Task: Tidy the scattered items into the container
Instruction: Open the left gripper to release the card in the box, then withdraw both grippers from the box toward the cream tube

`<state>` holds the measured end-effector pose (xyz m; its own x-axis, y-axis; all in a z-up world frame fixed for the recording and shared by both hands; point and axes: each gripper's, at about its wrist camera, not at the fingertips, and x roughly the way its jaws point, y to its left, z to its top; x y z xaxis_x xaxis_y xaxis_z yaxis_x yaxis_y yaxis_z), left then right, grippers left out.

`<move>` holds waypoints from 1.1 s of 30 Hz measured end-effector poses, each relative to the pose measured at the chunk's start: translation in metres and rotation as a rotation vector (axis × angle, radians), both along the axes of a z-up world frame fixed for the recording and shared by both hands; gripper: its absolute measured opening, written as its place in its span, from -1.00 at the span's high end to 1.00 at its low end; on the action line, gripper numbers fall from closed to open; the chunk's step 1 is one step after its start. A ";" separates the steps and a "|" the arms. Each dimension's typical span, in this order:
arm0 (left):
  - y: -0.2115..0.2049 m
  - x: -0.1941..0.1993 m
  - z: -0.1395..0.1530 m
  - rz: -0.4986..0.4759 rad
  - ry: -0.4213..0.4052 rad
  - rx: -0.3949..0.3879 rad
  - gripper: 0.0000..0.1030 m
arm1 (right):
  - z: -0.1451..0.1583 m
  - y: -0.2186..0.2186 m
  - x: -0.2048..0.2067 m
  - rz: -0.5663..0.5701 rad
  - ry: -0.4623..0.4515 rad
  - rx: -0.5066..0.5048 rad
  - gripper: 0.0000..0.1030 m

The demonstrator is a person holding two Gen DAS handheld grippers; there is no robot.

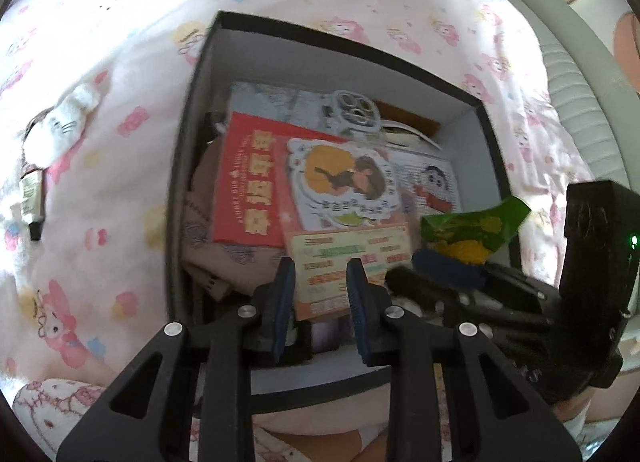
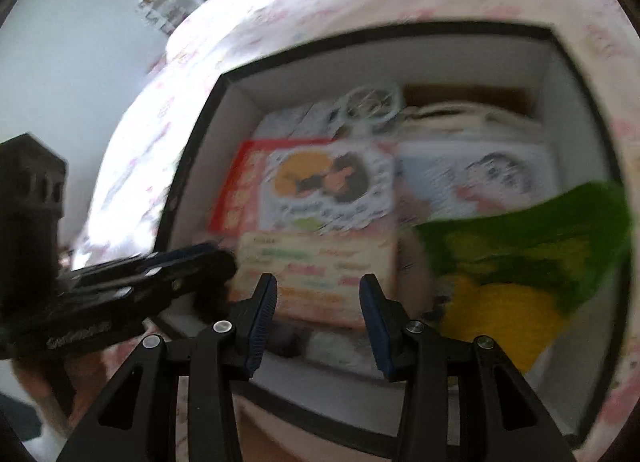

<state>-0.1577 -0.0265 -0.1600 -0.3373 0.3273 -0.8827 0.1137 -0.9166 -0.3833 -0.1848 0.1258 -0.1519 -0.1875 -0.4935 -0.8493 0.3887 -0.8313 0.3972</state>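
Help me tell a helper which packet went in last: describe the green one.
Find the black box on the pink cartoon bedsheet. At its edge nearest the right gripper lies a crinkly packet. It alone is green with yellow print; its neighbours are flat cards.

A bed's pink cartoon-print sheet spreads wide; a pale wall at 10 o'clock, daylight soft.

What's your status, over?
Left gripper, right gripper: jaws open, empty. Green packet at box right wall. White plush, small tube outside on bedsheet.
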 end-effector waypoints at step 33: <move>-0.009 0.096 0.097 -0.032 0.245 -0.005 0.57 | 0.113 -0.031 0.101 0.009 0.312 0.040 0.23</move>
<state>-0.0614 -0.0352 -0.0626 -0.5313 0.3368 -0.7774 -0.0109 -0.9202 -0.3912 -0.0838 0.0944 -0.0388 -0.4381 -0.4635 -0.7702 0.4945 -0.8398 0.2241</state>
